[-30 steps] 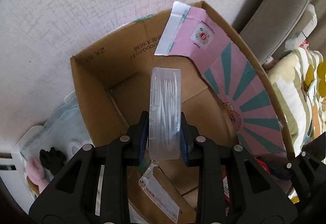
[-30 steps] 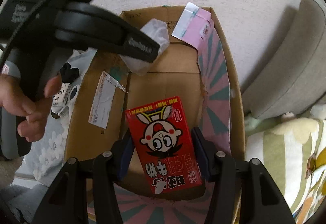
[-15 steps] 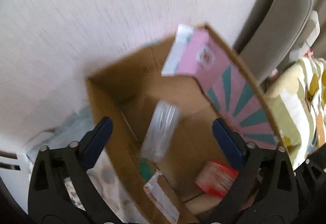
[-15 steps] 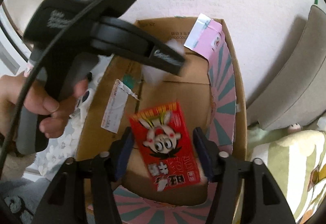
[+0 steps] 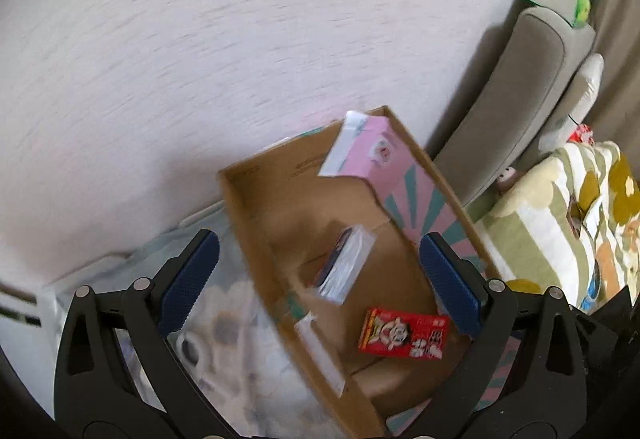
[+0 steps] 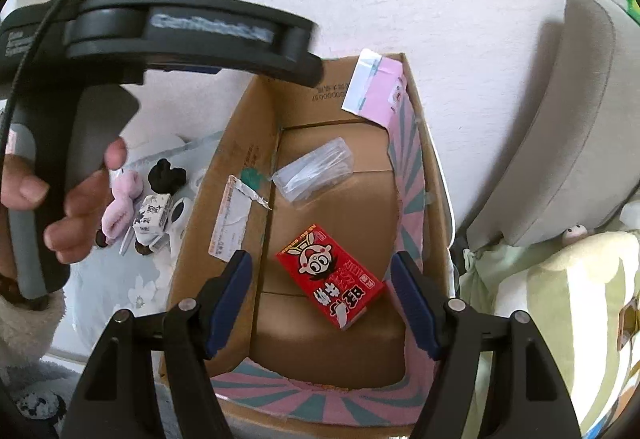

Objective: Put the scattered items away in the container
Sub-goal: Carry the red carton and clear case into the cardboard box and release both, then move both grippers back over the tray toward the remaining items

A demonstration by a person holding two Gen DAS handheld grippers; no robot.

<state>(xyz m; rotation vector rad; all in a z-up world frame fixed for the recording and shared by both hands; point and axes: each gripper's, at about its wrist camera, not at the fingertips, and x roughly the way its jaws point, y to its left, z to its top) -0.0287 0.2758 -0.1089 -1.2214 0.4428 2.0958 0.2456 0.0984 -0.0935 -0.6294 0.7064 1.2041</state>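
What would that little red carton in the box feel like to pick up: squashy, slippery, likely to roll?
The red carton has flat faces and sharp corners, so it probably will not roll. It lies flat on the cardboard box floor, so tipping seems unlikely. Its printed skin looks smooth, perhaps slightly slippery, and the thin walls may dent under a hard squeeze.

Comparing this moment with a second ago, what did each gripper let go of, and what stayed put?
Both let go. The left gripper dropped the clear plastic case, and its jaws now stand wide and empty. The right gripper released the red snack box, its jaws opening. Both items now lie on the floor of the cardboard box. The box itself and the small toys beside it stayed as they were.
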